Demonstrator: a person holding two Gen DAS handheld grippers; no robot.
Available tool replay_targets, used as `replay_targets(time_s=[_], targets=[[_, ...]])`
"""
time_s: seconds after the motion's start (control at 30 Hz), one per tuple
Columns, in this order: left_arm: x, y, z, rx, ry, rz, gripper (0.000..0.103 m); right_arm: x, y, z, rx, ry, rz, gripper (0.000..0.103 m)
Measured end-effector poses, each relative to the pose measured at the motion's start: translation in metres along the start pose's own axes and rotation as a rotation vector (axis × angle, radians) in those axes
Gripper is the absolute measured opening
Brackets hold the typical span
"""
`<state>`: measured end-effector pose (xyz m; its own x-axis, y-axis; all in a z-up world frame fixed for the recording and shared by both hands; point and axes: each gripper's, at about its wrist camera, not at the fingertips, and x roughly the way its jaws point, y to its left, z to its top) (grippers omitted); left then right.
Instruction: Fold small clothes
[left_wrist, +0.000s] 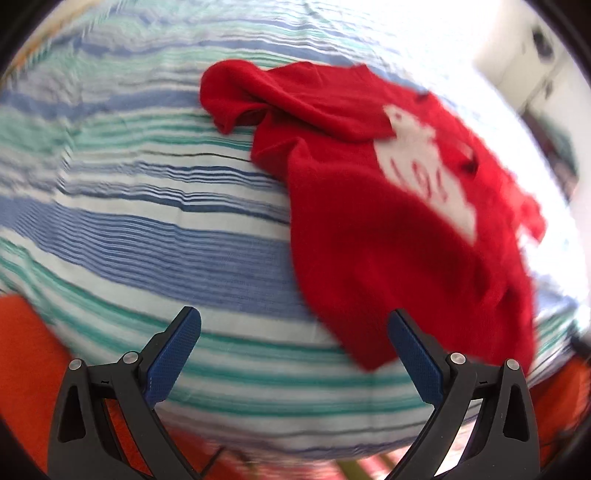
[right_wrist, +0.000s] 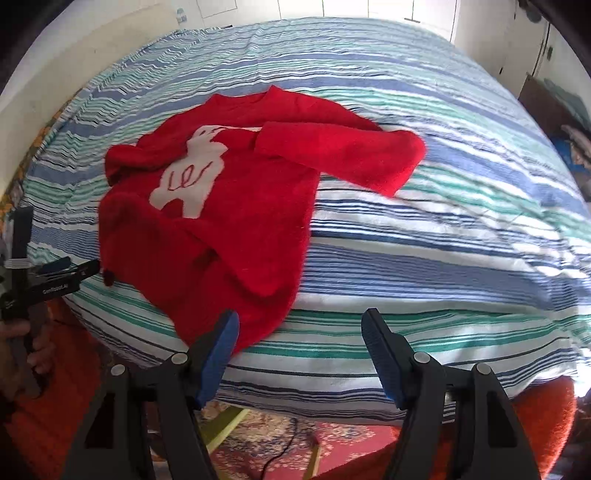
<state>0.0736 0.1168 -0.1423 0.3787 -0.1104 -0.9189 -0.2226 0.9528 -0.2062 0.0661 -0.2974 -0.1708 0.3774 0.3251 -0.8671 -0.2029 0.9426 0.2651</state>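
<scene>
A red sweater (right_wrist: 236, 206) lies rumpled on a striped bedsheet (right_wrist: 424, 236). Near its hem, the left gripper (left_wrist: 293, 332) and right gripper (right_wrist: 300, 332) both hang with fingers apart, holding nothing.

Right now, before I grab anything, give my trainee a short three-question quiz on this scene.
1. True or false: the right gripper holds the red sweater.
2. The sweater lies on: A) striped bedspread B) wooden table C) tiled floor?
3. What colour is the animal figure on the sweater's front?

Key: 1 false, both grippers are open and empty, the left gripper too; 2 A; 3 white.
</scene>
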Motion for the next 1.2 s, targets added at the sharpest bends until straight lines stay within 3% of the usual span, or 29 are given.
replay_targets(time_s=[0.1,0.27,0.3,0.33,0.37,0.4,0.43,0.47,0.53,0.6,0.7,0.77,0.87,0.93,0.97,1.03,1.07,1.13,1.2], targets=[[0.023,0.005,0.013,-0.009,0.051,-0.102,0.101,0.014,-0.023,-0.005,0.139,0.034,0.246,0.069],[0.044,-0.021,0.016,0.093,0.059,-0.127,0.099,0.057,-0.034,-0.011,0.267,0.130,0.505,0.069],[0.041,-0.026,0.015,0.111,0.055,-0.159,0.084,0.067,-0.032,-0.013,0.284,0.159,0.541,0.069],[0.039,-0.031,0.013,0.124,0.063,-0.197,0.053,0.075,-0.030,-0.014,0.299,0.176,0.568,0.069],[0.039,-0.036,0.009,0.137,0.086,-0.233,0.037,0.080,-0.027,-0.015,0.304,0.186,0.594,0.069],[0.039,-0.038,0.006,0.147,0.104,-0.240,0.012,0.084,-0.024,-0.015,0.303,0.196,0.625,0.069],[0.037,-0.039,0.004,0.149,0.118,-0.238,0.008,0.088,-0.021,-0.015,0.301,0.201,0.649,0.067],[0.034,-0.038,0.003,0.138,0.129,-0.250,0.008,0.090,-0.018,-0.013,0.296,0.205,0.662,0.061],[0.019,-0.032,0.002,0.111,0.162,-0.302,0.007,0.090,-0.013,-0.009,0.260,0.221,0.636,0.005],[-0.008,-0.029,-0.001,0.145,0.189,-0.304,0.007,0.078,-0.010,-0.005,0.196,0.227,0.558,0.005],[-0.037,-0.024,-0.010,0.218,0.270,-0.236,0.008,0.044,-0.009,-0.002,0.136,0.210,0.589,0.005],[-0.038,-0.023,-0.017,0.242,0.307,-0.176,0.009,0.030,-0.008,-0.002,0.097,0.211,0.587,0.005],[-0.013,-0.027,-0.024,0.268,0.342,-0.080,0.015,0.041,-0.009,-0.008,0.090,0.277,0.509,0.005],[0.004,-0.033,-0.028,0.264,0.361,-0.030,0.038,0.062,-0.007,-0.015,0.102,0.328,0.447,0.006],[0.009,-0.036,-0.031,0.265,0.357,-0.009,0.044,0.068,-0.007,-0.017,0.105,0.341,0.424,0.008],[0.005,-0.036,-0.036,0.262,0.330,-0.017,0.070,0.074,-0.006,-0.019,0.121,0.344,0.413,0.015],[0.002,-0.037,-0.037,0.255,0.313,-0.029,0.076,0.074,-0.005,-0.019,0.130,0.334,0.426,0.019],[-0.002,-0.036,-0.040,0.240,0.289,-0.024,0.081,0.072,-0.004,-0.017,0.140,0.304,0.454,0.036],[-0.003,-0.037,-0.040,0.240,0.285,0.002,0.078,0.074,-0.002,-0.016,0.144,0.301,0.466,0.041]])
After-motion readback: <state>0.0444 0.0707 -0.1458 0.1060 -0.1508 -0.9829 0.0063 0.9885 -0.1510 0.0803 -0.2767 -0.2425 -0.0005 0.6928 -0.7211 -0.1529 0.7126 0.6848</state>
